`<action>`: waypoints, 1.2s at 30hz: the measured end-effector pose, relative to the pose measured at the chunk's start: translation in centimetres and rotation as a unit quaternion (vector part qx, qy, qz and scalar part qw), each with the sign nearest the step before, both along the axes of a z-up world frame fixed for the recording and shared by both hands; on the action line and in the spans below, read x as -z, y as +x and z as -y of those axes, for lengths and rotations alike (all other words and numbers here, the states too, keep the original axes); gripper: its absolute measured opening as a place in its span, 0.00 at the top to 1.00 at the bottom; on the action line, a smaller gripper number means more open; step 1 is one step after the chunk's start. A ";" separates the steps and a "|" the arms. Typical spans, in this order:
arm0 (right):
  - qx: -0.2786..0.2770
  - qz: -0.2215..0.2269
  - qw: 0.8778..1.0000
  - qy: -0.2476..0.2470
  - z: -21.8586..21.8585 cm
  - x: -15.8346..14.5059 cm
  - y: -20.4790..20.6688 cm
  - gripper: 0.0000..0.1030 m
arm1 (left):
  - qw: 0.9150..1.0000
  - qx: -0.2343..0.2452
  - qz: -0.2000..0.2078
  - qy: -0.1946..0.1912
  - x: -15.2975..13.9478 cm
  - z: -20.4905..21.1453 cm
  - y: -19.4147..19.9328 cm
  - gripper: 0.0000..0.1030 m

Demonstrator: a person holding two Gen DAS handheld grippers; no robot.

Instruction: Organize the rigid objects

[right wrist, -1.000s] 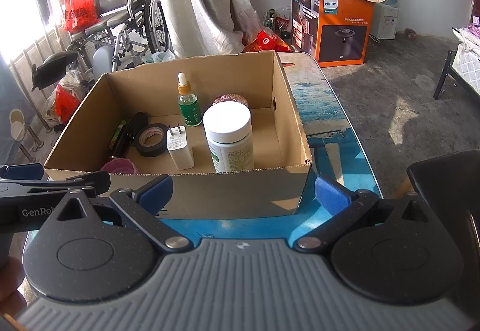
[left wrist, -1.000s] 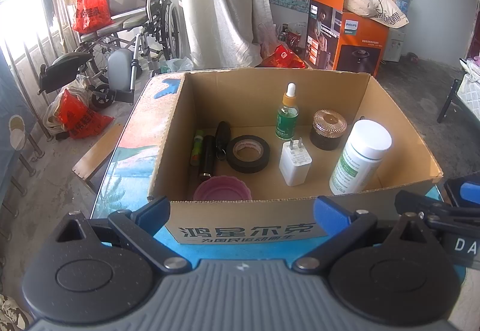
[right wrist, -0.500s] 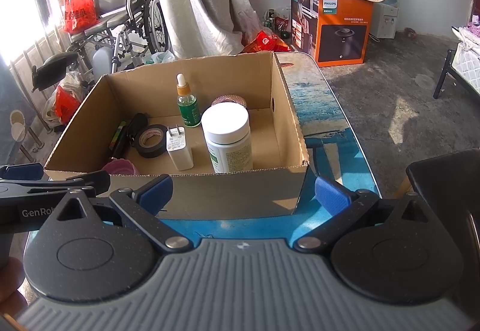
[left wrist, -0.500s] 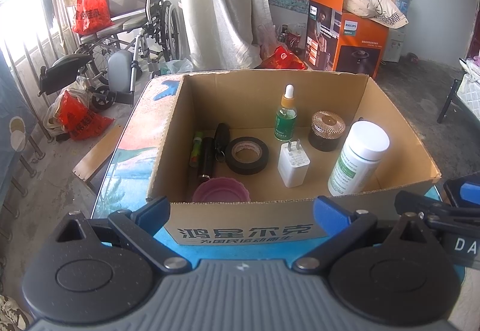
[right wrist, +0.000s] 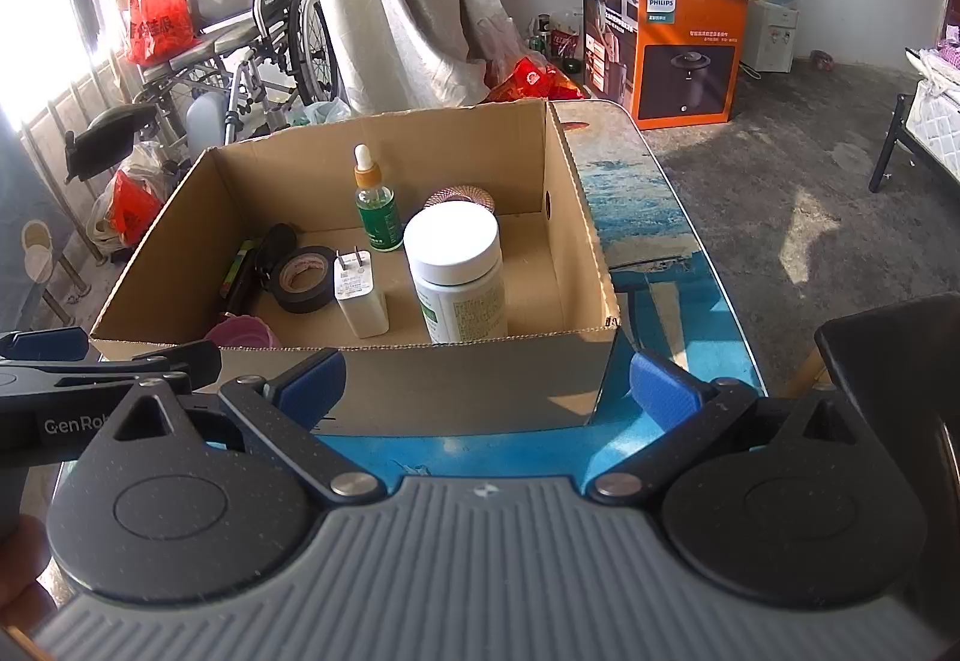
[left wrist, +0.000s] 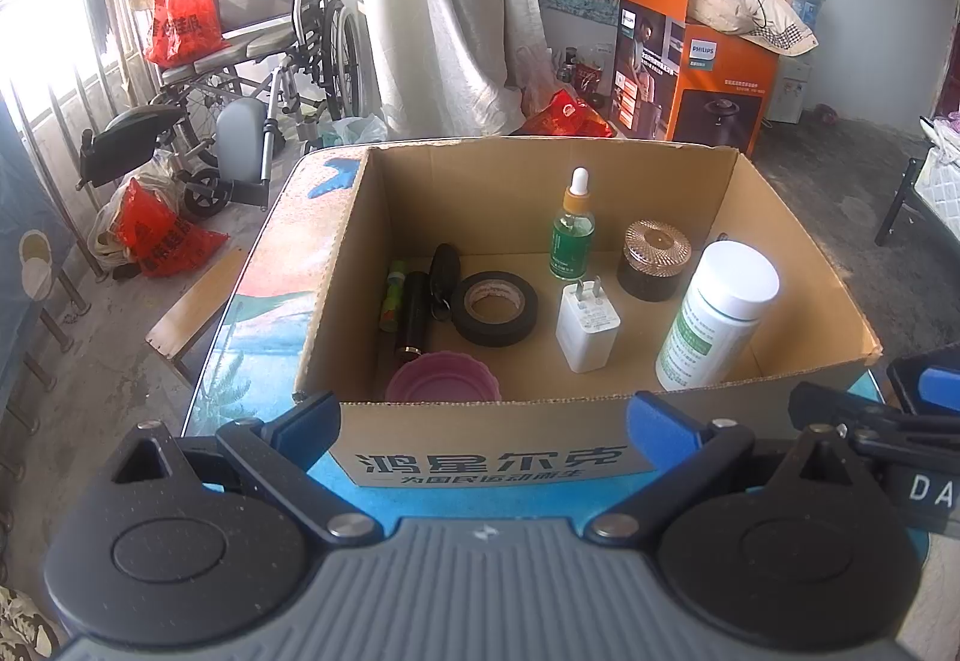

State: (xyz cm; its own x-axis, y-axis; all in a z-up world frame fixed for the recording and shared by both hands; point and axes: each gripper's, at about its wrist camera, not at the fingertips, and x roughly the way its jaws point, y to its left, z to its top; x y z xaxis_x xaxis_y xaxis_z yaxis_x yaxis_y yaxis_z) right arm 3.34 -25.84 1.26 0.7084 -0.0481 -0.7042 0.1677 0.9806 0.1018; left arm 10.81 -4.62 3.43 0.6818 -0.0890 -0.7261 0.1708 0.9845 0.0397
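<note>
A cardboard box (left wrist: 480,457) (right wrist: 456,385) stands on a blue table (right wrist: 654,217). Inside are a white pill bottle (left wrist: 717,316) (right wrist: 459,277), a white charger (left wrist: 587,325) (right wrist: 359,295), a black tape roll (left wrist: 494,307) (right wrist: 303,278), a green dropper bottle (left wrist: 573,229) (right wrist: 375,205), a brown jar (left wrist: 655,259), a pink cup (left wrist: 443,379), a black torch (left wrist: 413,316) and a black key fob (left wrist: 445,271). My left gripper (left wrist: 483,430) is open and empty in front of the box's near wall. My right gripper (right wrist: 486,391) is open and empty beside it.
A wheelchair (left wrist: 258,49) with red bags (left wrist: 180,16) stands at the back left. An orange Philips box (left wrist: 690,67) sits on the floor behind. A grey curtain (left wrist: 444,1) hangs behind the table. A bed frame (right wrist: 924,121) is at the right.
Both views have shifted very slightly; the box and its contents sit a touch lower and closer in the frames. Both grippers stay open and empty.
</note>
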 end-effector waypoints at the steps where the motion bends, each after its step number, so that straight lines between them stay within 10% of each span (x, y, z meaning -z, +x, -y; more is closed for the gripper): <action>1: 0.000 0.000 1.000 0.000 0.0 0.0 0.0 0.01 | 1.000 0.000 0.000 0.000 0.0 0.0 0.0 0.01; 36: 0.001 -0.001 1.000 0.000 -0.1 -0.3 0.0 0.01 | 1.000 -0.002 -0.003 -0.002 0.0 0.1 -0.1 0.01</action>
State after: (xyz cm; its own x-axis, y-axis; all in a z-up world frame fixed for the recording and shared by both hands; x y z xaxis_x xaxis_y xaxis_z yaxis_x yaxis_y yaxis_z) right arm 3.30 -25.75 1.57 0.7074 -0.0501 -0.7050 0.1707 0.9801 0.1016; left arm 10.73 -4.76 3.45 0.6779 -0.0896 -0.7296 0.1680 0.9852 0.0351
